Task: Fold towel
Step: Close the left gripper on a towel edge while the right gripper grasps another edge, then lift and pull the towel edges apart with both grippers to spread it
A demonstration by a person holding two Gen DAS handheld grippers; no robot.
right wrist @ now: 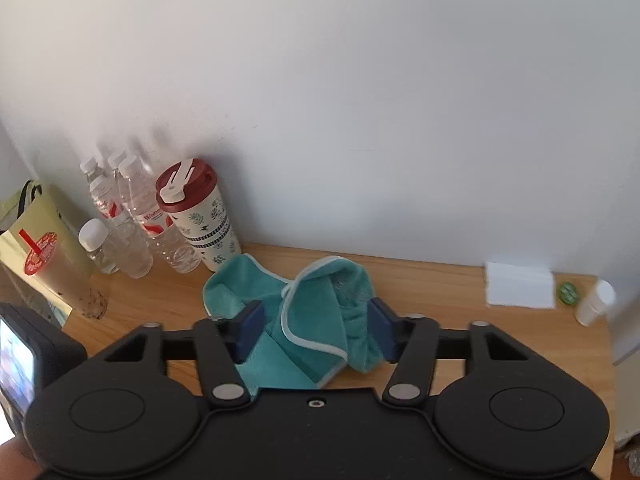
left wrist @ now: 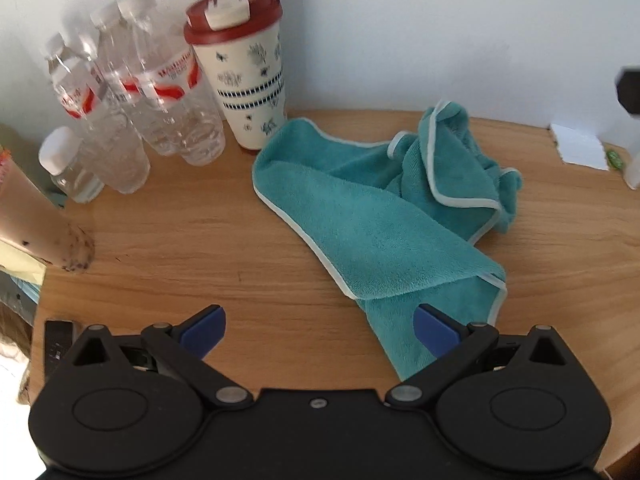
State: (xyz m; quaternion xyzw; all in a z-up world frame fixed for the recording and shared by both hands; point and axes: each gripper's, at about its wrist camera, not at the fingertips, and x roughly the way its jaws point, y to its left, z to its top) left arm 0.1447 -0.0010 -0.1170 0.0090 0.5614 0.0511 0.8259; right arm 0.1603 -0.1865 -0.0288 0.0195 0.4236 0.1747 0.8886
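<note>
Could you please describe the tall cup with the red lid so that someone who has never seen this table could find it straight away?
Look to the back of the wooden table, against the white wall, where a cluster of clear water bottles stands. The cup stands immediately beside them, just behind the teal towel. Unlike the see-through bottles, it is cream with dark printed patterns and a dark red lid.

Towel point(left wrist: 376, 236): teal plush cloth, fuzzy nap, paler smooth edging. Table point(left wrist: 180, 248): wood grain seen, matt. Bottles point(left wrist: 132, 92), upper left of frame: clear glossy plastic. Tumbler point(left wrist: 244, 68): smooth, printed, red lid. Left gripper point(left wrist: 318, 330): matt black plastic, blue pads, metal pins.
</note>
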